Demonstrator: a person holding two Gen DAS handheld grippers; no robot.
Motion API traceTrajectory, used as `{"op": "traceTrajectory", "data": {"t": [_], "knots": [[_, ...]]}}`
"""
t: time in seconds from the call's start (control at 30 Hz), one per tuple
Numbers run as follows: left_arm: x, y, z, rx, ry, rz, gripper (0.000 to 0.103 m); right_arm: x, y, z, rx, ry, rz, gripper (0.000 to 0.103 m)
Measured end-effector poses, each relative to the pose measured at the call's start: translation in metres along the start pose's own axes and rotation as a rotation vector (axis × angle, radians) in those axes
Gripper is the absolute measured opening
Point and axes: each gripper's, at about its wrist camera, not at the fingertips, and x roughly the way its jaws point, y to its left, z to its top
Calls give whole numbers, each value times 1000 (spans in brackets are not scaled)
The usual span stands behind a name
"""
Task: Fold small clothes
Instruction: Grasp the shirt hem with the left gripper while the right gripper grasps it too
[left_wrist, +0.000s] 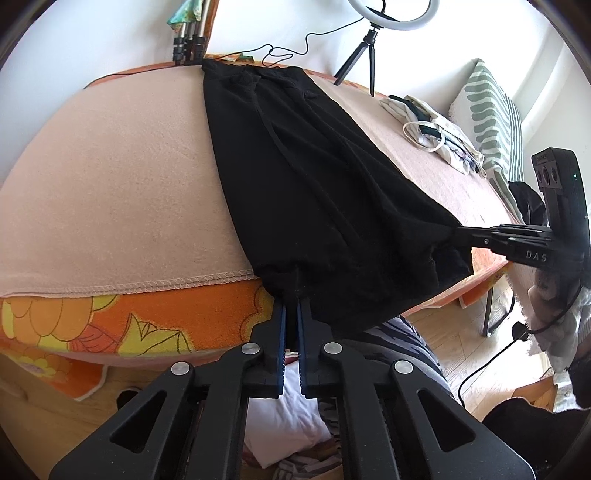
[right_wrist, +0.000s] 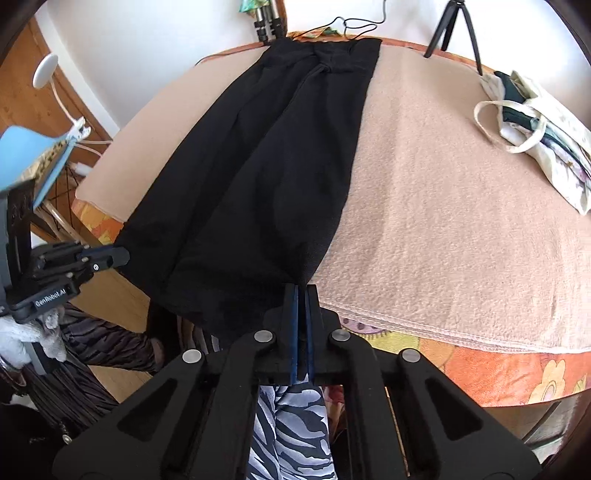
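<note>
The black garment (right_wrist: 266, 155) lies lengthwise on the pink-covered table (right_wrist: 443, 206), its near hem hanging off the front edge. The left tool (left_wrist: 291, 291) is clenched on 1 hem corner and the right tool (right_wrist: 302, 295) on the other. To fold well, I judge both corners should rise together, stay level and taut, then travel toward the far waistband. Count: 1 garment, 2 tools, 1 cloth bag (right_wrist: 535, 122), 1 tripod (right_wrist: 454, 29).
</note>
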Motion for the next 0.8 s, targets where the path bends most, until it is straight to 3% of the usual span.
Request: {"op": "traceTrajectory", "data": {"t": [0.27,0.33,0.4,0.47,0.5,0.63,0.73,0.77,0.8], "knots": [[-6,5,-2,-17,-5,-51,4,-1,-17,-12,84,30,71,7],[-8,4,-3,-13,-12,-35,5,-1,-21,-14,116,28,83,25],[-8,5,-3,-18,-4,-43,7,0,-26,-16,143,29,102,35],[-6,6,-4,-33,7,-24,25,3,-28,-18,154,43,113,35],[-5,7,-4,-51,20,-27,29,5,-28,-19,157,46,126,35],[0,12,-5,-97,34,-71,29,12,-28,-21,171,71,181,35],[1,12,-5,-104,41,-84,26,14,-22,-21,159,67,186,34],[2,12,-6,-104,43,-95,11,15,-20,-21,159,68,194,32],[2,11,-6,-101,44,-101,3,17,-18,-21,156,73,201,25]]}}
